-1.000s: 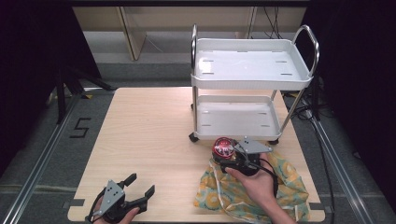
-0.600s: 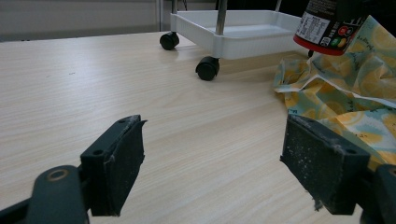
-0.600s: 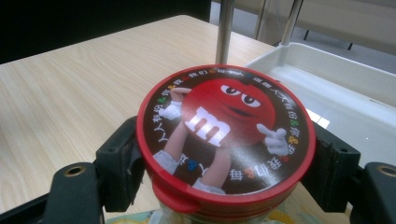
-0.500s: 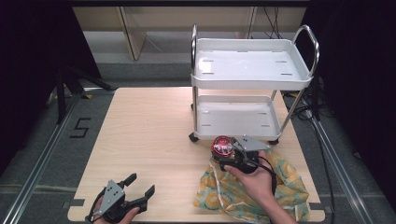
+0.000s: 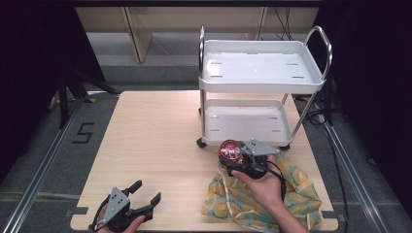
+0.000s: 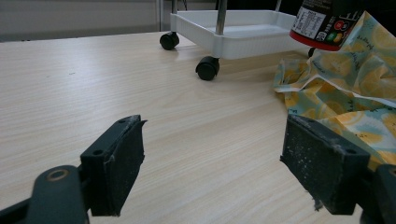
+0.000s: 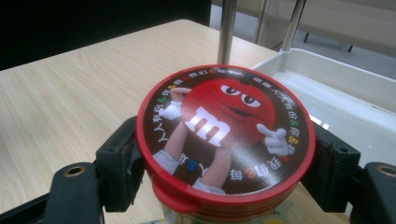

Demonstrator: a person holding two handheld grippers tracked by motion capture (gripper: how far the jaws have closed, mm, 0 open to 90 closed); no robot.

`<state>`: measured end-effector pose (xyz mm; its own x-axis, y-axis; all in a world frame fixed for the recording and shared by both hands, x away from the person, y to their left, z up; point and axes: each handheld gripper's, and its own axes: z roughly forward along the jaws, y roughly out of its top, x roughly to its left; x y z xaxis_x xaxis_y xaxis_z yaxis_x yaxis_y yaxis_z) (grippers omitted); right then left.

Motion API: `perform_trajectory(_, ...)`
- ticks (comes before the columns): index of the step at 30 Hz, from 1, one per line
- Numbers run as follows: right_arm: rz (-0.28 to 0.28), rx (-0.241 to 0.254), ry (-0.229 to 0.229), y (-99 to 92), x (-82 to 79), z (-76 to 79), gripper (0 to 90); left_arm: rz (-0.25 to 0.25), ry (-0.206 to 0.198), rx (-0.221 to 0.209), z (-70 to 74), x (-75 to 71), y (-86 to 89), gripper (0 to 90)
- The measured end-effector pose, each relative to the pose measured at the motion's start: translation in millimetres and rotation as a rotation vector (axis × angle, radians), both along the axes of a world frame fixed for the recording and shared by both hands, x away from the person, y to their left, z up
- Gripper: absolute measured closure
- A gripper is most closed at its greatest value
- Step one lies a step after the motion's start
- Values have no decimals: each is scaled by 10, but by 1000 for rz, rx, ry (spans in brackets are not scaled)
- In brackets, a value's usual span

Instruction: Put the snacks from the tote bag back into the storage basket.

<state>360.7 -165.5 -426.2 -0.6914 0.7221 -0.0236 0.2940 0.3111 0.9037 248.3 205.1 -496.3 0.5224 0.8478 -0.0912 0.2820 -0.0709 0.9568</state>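
A candy jar (image 5: 230,151) with a red cartoon lid (image 7: 225,130) is held upright just above a yellow lemon-print cloth bag (image 5: 262,196), in front of the white two-shelf cart (image 5: 262,87). My right gripper (image 5: 238,158) is shut on the jar below its lid, one pad on each side. Near the table's front left edge my left gripper (image 5: 145,191) stands open and holds nothing. In the left gripper view the jar's base (image 6: 324,23) and the bag (image 6: 348,88) lie to the right, past the right jaw.
The cart's black wheels (image 6: 207,68) rest on the wooden table (image 5: 150,141). Its lower shelf (image 7: 345,102) lies just behind the jar. Bare tabletop spreads across the left and middle. Dark floor with rails surrounds the table.
The right gripper with the jar has shifted very slightly; the left gripper has stayed in place.
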Motion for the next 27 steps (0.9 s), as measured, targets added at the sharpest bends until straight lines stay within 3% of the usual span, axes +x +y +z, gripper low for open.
perform_trajectory(3, 7, -11, -10, 12, 16, 6, 266, 8, 6, -17, -3, -4, -15, 202)
perform_trajectory(15, 0, -10, 13, 47, 21, 10, 265, 1, 0, -5, 1, -3, -4, 203)
perform_trajectory(19, 5, -10, 5, 58, 43, 11, 266, 5, 4, -6, 1, -7, -11, 203)
perform_trajectory(20, 10, -19, -15, 55, 58, 10, 266, 4, 2, -6, 2, -7, -11, 203)
perform_trajectory(22, 0, -8, 11, 71, 49, 11, 266, 4, -3, -7, 2, -6, -11, 203)
perform_trajectory(27, 10, -7, 3, 92, 64, 15, 266, 5, 2, -10, 1, -7, -10, 203)
